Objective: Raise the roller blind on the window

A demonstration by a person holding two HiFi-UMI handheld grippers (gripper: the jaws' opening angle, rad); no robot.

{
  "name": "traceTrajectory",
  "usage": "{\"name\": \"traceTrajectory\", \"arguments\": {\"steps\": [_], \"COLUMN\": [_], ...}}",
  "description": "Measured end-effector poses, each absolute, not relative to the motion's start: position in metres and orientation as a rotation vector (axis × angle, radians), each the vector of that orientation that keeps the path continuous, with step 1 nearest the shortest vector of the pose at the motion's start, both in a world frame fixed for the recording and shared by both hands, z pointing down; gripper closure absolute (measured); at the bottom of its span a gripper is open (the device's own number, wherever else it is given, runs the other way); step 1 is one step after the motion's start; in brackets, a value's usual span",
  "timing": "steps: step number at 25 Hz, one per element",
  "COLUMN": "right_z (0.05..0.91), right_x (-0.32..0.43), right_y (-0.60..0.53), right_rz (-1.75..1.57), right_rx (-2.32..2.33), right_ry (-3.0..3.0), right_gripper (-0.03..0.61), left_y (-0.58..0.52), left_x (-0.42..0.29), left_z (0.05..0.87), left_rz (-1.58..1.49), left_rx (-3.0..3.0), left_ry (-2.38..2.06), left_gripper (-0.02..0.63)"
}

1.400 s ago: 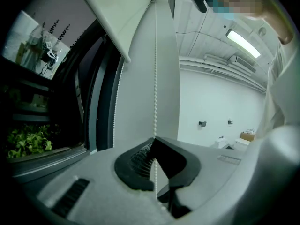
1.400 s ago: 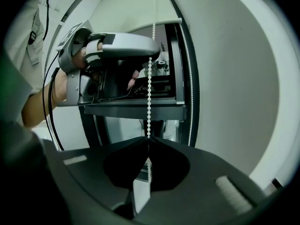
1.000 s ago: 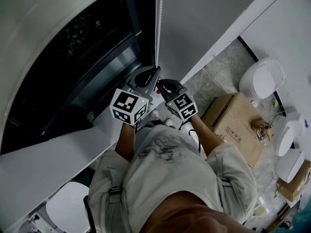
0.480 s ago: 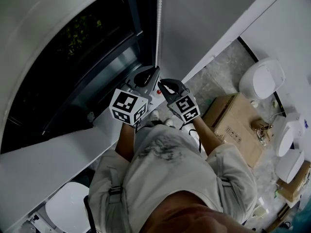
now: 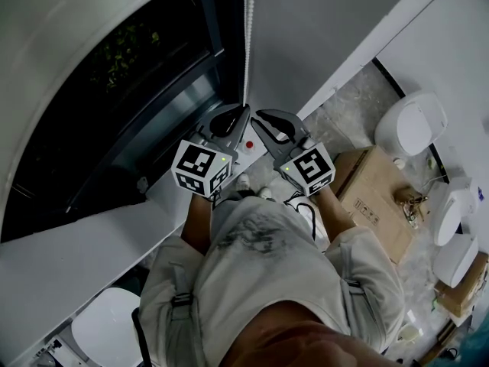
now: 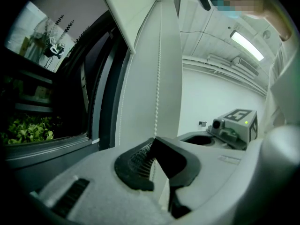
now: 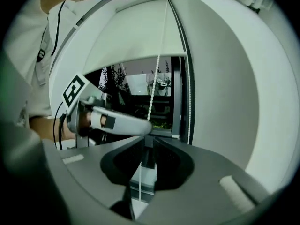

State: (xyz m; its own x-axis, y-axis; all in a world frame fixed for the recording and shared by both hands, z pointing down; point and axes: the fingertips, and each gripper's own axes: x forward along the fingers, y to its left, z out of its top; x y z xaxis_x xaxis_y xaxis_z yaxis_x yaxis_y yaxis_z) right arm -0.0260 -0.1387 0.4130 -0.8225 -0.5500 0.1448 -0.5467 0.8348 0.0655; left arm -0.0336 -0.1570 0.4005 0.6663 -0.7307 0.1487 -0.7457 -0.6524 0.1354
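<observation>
Roller blind (image 7: 136, 36) covers the top of the window (image 7: 136, 95), upper centre of frame. At mid-frame, the left tool (image 5: 241, 113) is clamped on the bead chain (image 5: 247, 29). The right tool (image 5: 261, 121), just beside it, stands narrowly parted around the chain.

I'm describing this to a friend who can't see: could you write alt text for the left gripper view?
The left hand-held gripper is clamped shut on the white bead chain of a roller blind, seen from just behind its grey jaws. A dark window with green plants outside fills the left side.
</observation>
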Motion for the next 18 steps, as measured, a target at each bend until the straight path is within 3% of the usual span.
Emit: {"name": "traceTrajectory", "arguments": {"steps": [10, 18], "right_z": [0.295, 0.25], "right_x": [-0.029, -0.04], "right_y": [-0.141, -0.148], "right_rz": [-0.311, -0.367], "right_rx": [0.86, 0.821], "right_ry": [-3.022, -3.072], "right_gripper": [0.494, 0.486], "left_y": [-0.154, -0.15], "left_x": [-0.033, -0.032], "left_z": [0.401, 0.4], "left_rz": [0.124, 0.123], "left_rx": [2.699, 2.703], "left_ry": [-1.206, -1.205], "left_gripper": [0.603, 0.603]}}
